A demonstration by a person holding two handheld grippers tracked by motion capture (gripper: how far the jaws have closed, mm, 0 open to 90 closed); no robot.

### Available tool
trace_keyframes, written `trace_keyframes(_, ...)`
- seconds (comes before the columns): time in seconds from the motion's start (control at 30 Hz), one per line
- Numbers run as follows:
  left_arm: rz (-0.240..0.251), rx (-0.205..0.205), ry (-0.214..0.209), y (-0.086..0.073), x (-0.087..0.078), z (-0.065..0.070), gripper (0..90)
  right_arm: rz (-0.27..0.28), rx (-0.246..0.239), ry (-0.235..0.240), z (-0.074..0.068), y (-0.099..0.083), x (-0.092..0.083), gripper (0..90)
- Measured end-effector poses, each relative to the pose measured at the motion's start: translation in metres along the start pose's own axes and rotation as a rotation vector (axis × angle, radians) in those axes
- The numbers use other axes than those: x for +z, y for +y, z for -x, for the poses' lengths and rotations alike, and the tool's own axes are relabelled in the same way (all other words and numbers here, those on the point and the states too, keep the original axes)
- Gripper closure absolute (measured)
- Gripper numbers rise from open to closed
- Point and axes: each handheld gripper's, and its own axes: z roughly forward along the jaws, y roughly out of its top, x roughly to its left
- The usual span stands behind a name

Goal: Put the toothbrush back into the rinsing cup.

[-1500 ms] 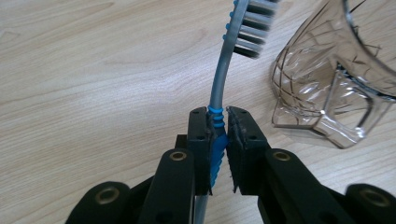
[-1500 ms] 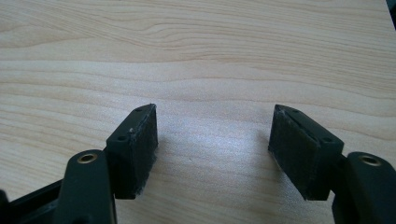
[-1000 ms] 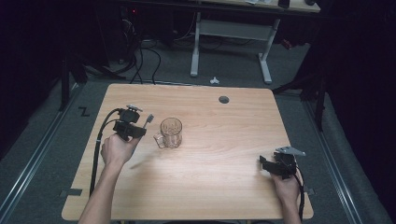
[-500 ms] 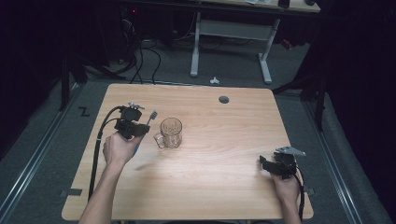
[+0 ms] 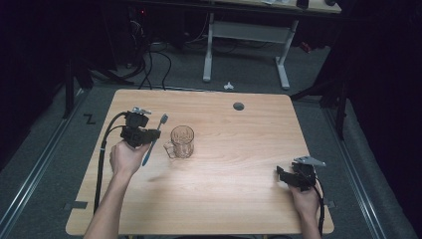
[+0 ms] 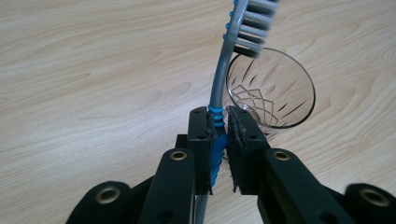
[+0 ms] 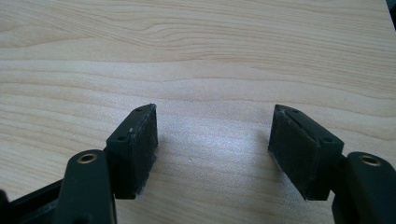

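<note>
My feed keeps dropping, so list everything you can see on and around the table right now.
toothbrush: one, grey and blue, clamped in the left gripper, bristles above the mug's mouth
mug: one, clear glass with a handle, upright, left of table centre
table: one, light wood, dark round hole near its far edge
desk: one, white legs, beyond the table
cables: several, black, on the floor far left
left gripper: one, black, shut on the toothbrush
right gripper: one, black, jaws open, near right of the table
</note>
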Motion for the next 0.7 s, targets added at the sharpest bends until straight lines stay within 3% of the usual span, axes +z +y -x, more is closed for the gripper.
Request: trace_keyframes(0.7, 0.101, 0.047, -0.045, 0.020, -0.012, 0.018, 79.9, 0.001, 0.006, 0.006, 0.001, 0.000, 0.000, 32.8)
